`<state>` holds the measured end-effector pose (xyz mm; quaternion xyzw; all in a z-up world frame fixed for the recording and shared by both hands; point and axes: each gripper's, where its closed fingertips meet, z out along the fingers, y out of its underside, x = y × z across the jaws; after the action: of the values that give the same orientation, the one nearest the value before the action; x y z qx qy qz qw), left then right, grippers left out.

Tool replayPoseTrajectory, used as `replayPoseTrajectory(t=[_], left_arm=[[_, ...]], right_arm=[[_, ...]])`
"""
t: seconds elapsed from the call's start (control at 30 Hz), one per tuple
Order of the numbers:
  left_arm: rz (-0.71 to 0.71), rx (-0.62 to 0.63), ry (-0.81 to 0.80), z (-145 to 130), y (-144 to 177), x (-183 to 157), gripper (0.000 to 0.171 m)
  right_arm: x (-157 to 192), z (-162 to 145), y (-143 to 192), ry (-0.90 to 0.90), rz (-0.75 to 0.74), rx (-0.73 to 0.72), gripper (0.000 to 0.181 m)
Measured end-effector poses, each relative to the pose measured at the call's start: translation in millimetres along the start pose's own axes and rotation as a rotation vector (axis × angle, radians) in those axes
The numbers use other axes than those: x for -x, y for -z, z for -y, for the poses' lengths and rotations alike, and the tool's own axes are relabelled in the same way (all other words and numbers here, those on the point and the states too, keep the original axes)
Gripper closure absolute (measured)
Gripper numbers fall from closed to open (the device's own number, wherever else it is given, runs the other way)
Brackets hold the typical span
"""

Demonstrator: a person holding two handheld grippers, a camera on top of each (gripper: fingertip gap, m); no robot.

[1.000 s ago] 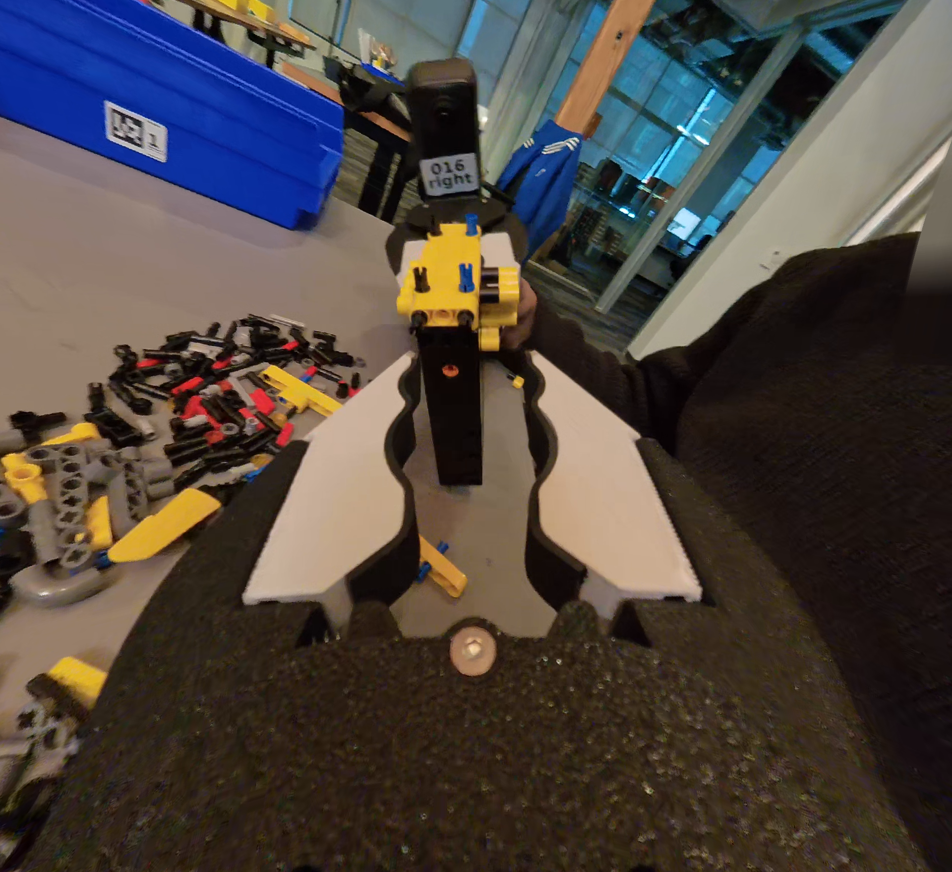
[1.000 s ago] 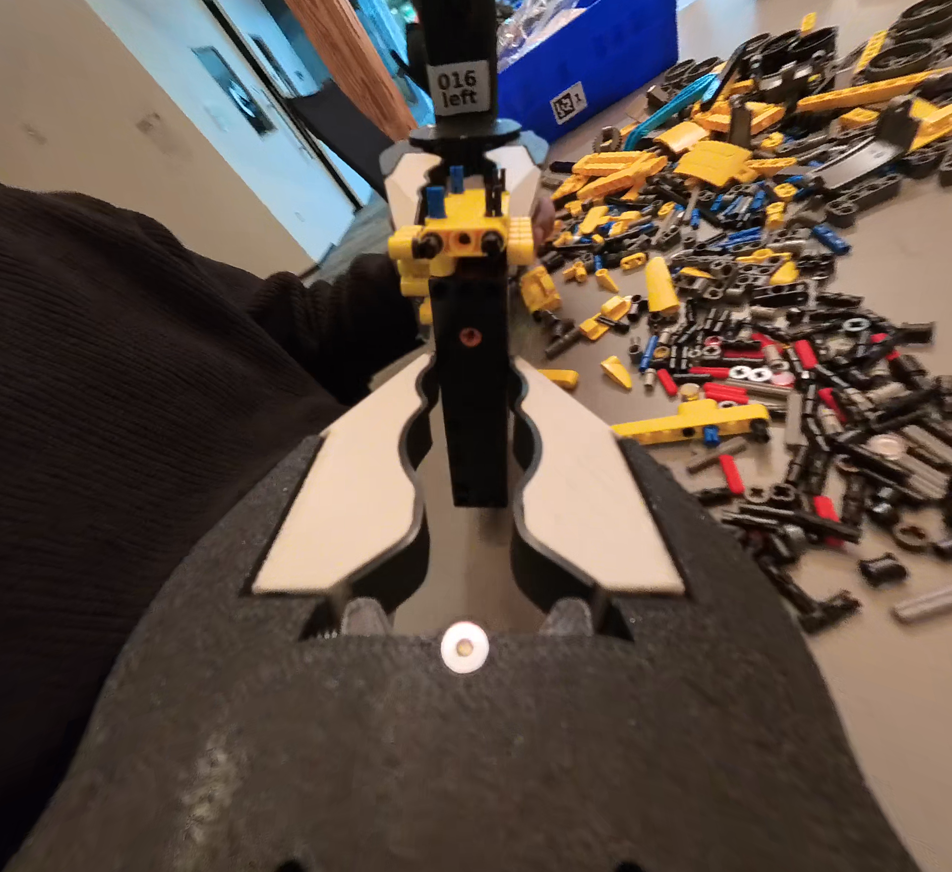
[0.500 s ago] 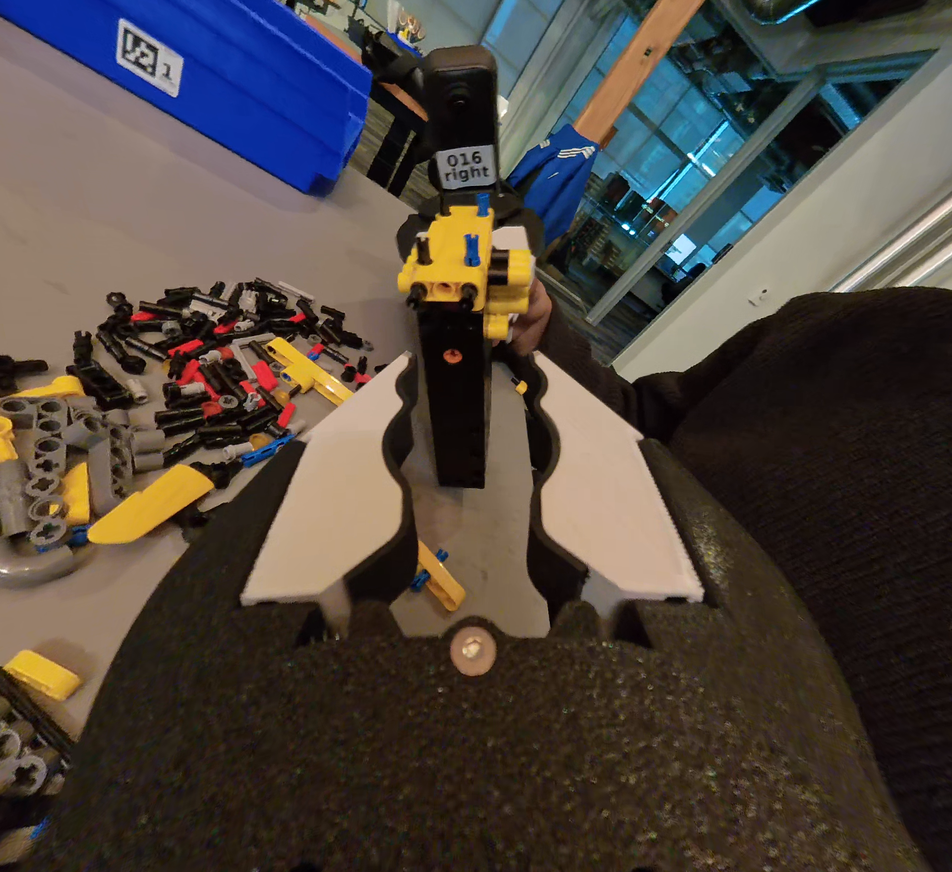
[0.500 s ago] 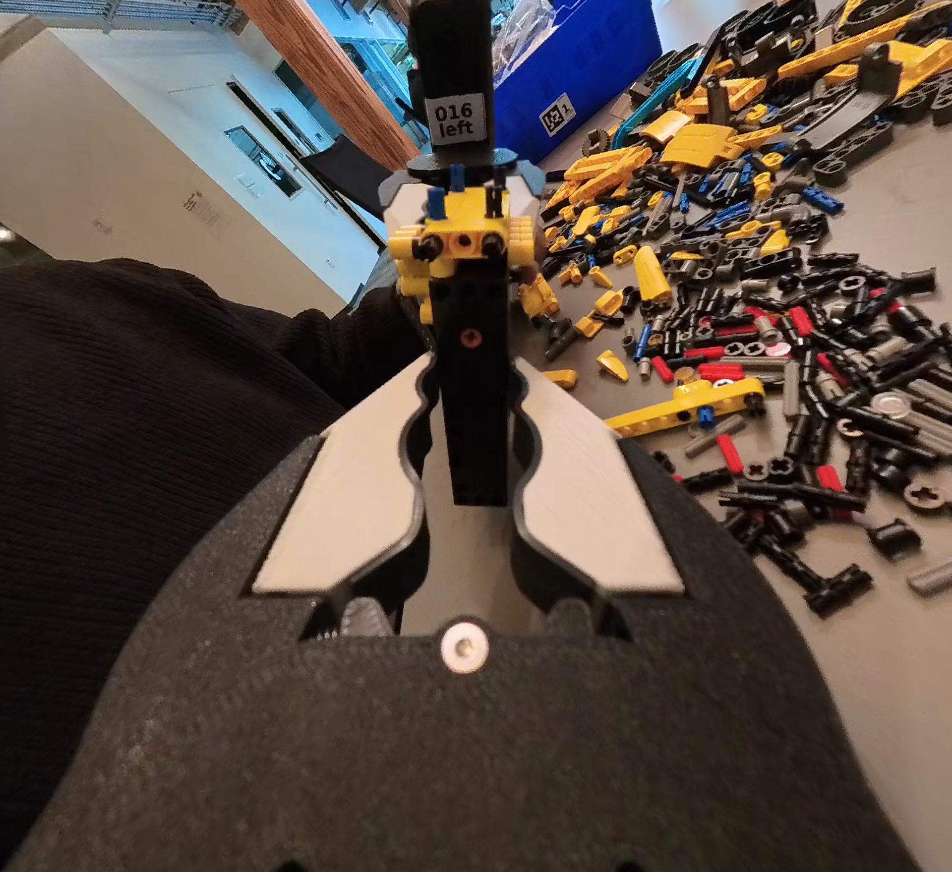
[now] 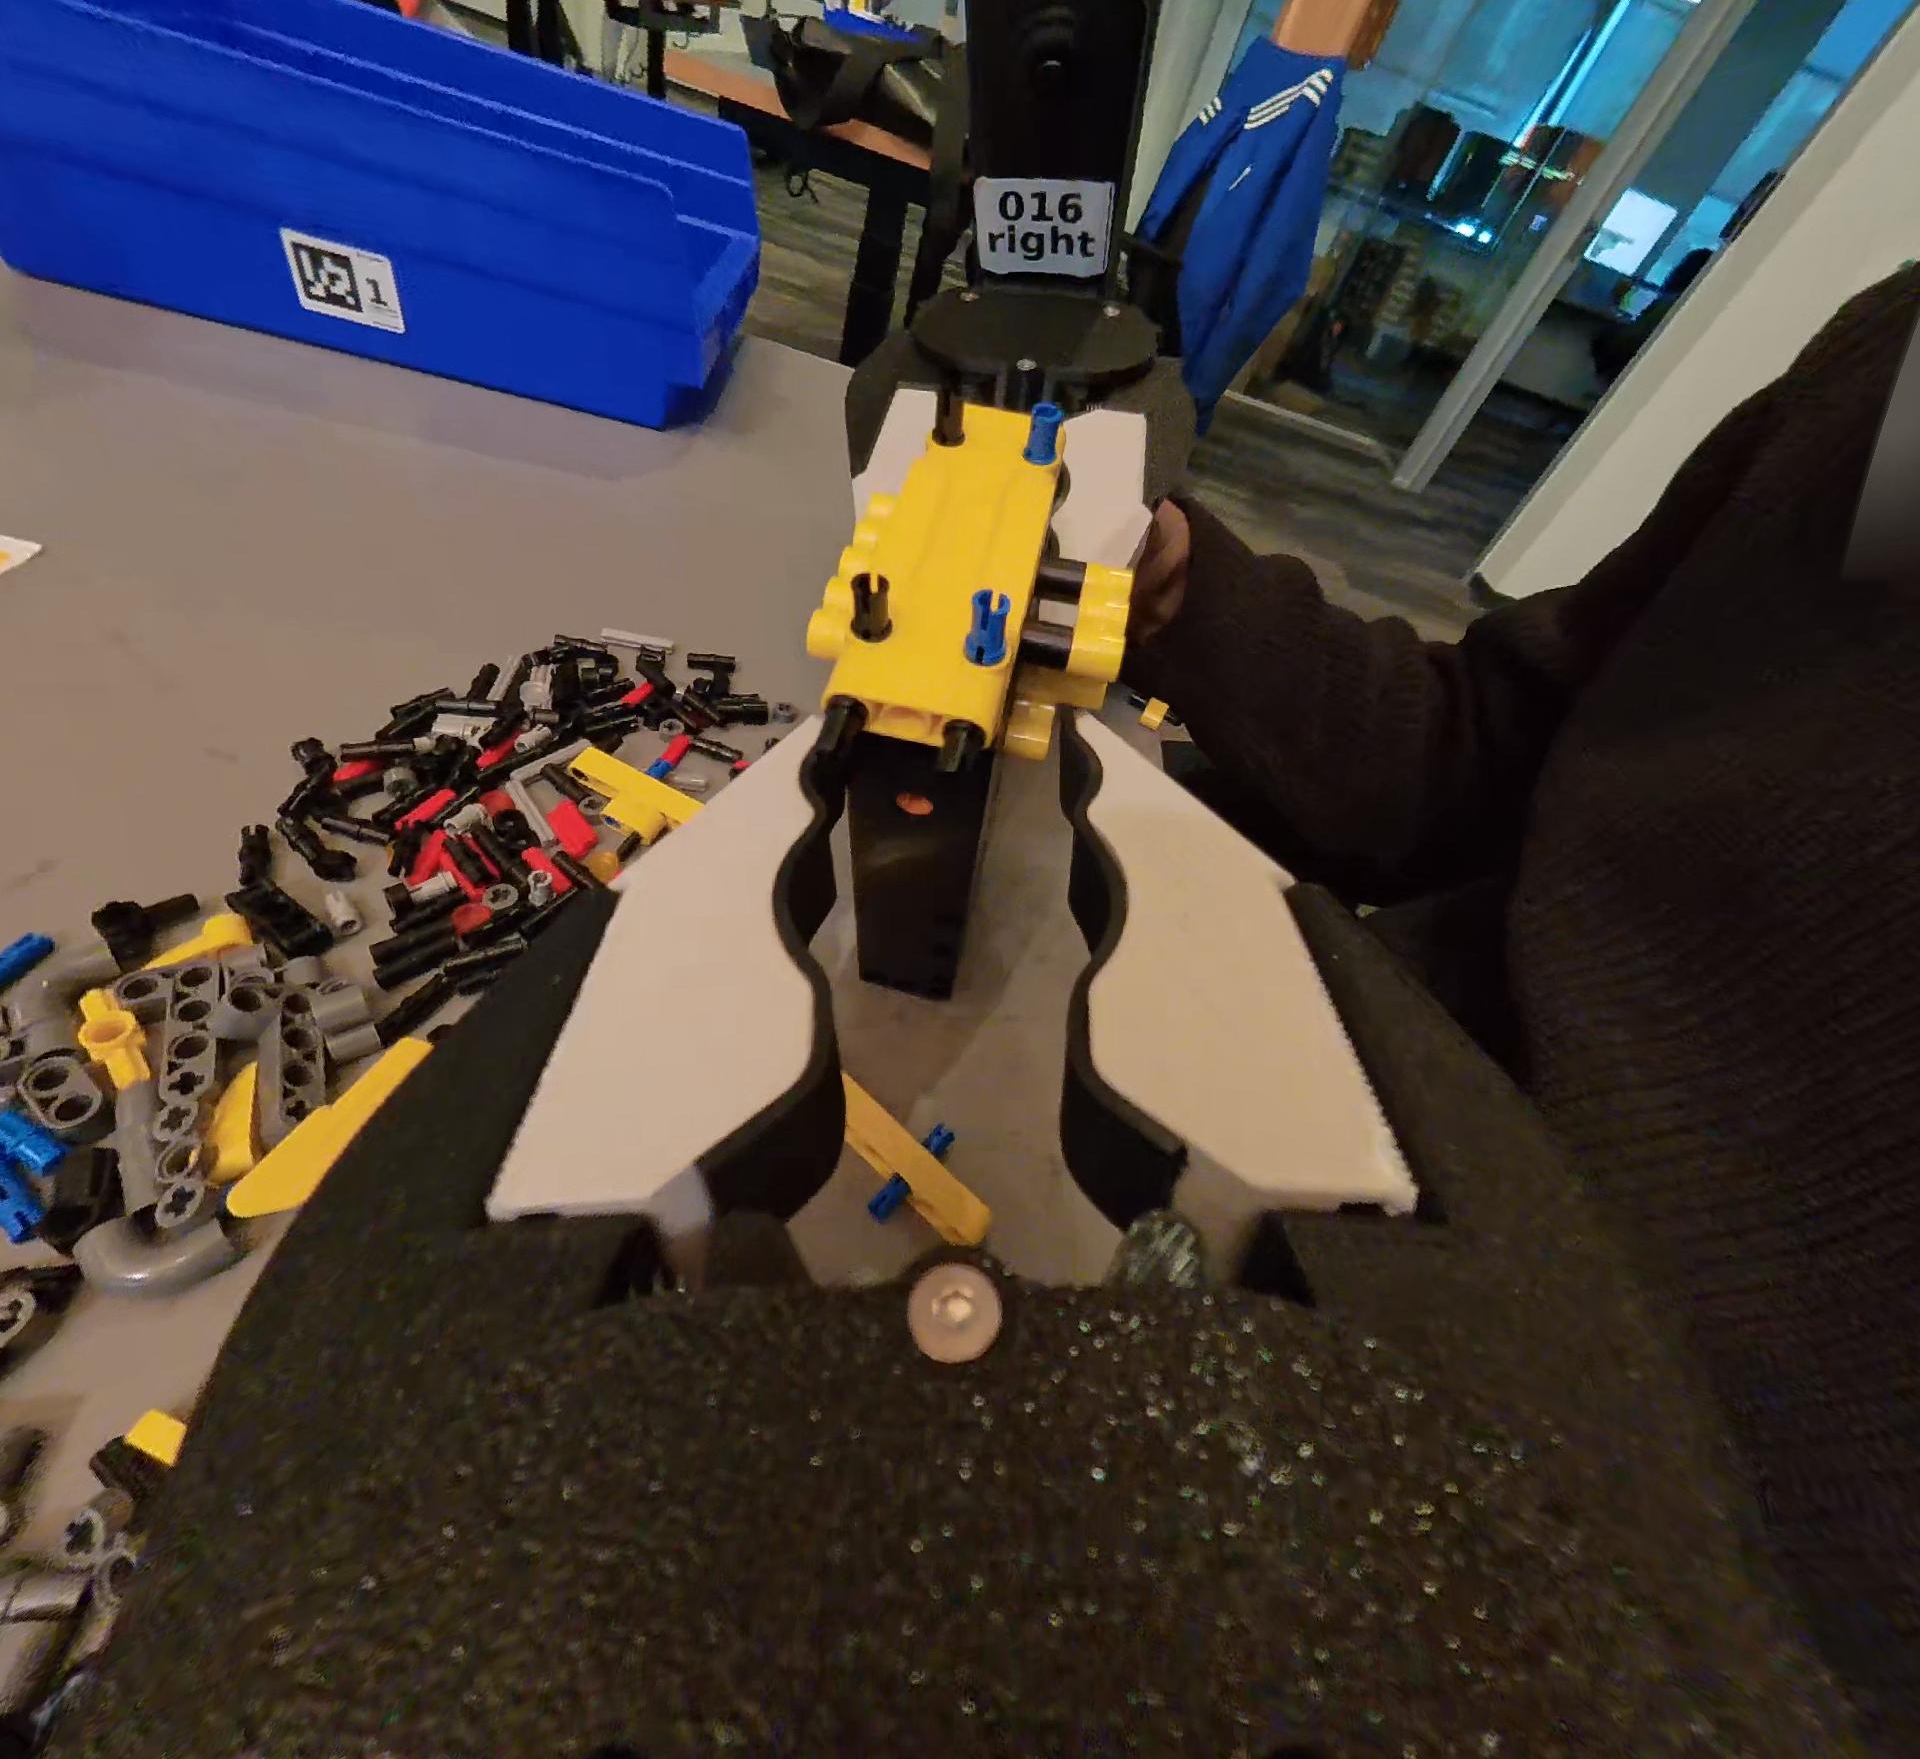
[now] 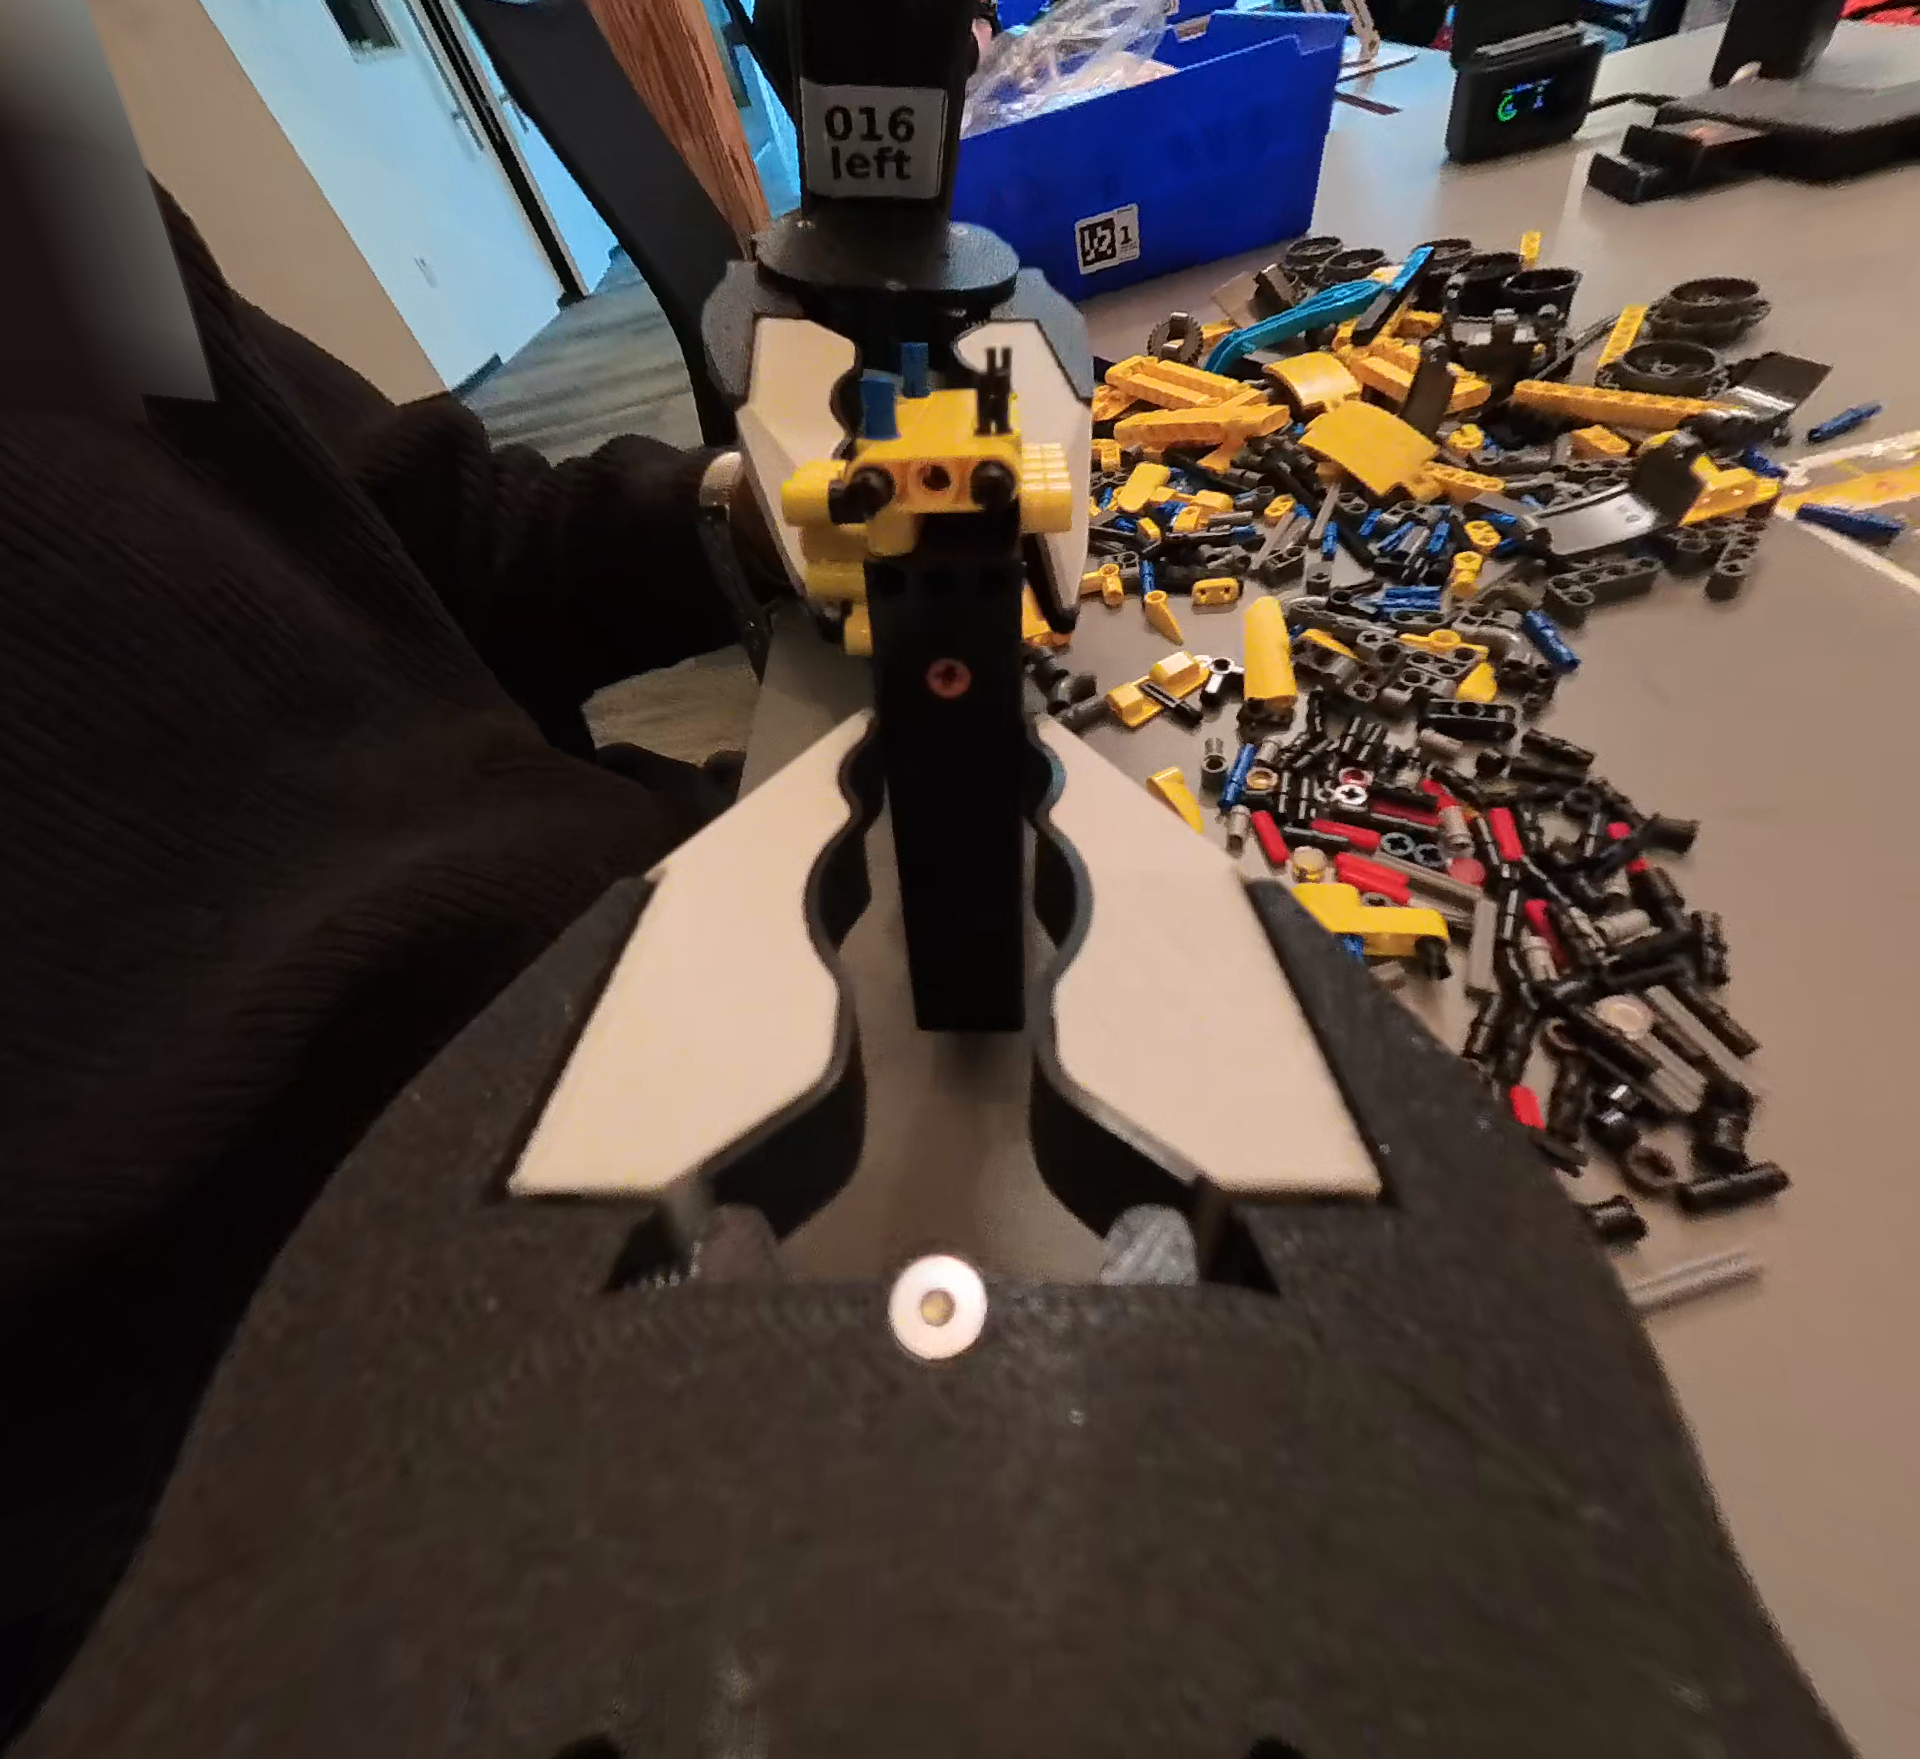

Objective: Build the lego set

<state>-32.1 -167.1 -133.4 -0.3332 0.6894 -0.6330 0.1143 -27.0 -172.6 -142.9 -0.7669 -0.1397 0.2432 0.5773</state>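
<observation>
The left hand-held gripper pinches the yellow end of a black-and-yellow brick assembly, while the right hand-held gripper facing it clamps the assembly's black beam. The assembly hangs above the grey tabletop, just beside a heap of loose bricks. A blue bin stands beyond the heap.

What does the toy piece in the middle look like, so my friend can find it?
Look above the grey table, past the heap of loose building pieces, to where the left gripper and right gripper meet. Both pinch the brick assembly: a yellow block with blue and black pins atop a long black beam. It alone is built up and off the table.
</observation>
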Motion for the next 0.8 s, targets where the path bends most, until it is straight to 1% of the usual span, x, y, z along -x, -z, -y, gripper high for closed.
replayPoseTrajectory(t=[0.07,0.2,0.4,0.53,0.67,0.73,0.8], left_arm=[[-0.002,-0.002,0.000,0,0,0,0.131],[-0.017,-0.011,0.014,1,2,0,0.131],[-0.018,-0.014,0.010,2,2,-1,0.131],[-0.034,-0.020,0.003,2,3,-4,0.130],[-0.060,-0.028,-0.017,3,4,-9,0.130],[-0.045,-0.028,-0.023,3,4,-7,0.130],[-0.031,-0.037,-0.022,5,5,-5,0.130]], right_arm=[[0,-2,0,0.017,-0.001,0.011,0.155],[-2,-14,-4,0.039,-0.027,0.093,0.155],[-2,-13,-4,0.042,-0.027,0.091,0.154],[4,-17,-7,0.078,-0.012,0.119,0.148],[5,-19,-8,0.131,-0.028,0.133,0.149],[0,-17,-8,0.169,-0.065,0.130,0.150],[-9,-17,-6,0.224,-0.137,0.141,0.152]])
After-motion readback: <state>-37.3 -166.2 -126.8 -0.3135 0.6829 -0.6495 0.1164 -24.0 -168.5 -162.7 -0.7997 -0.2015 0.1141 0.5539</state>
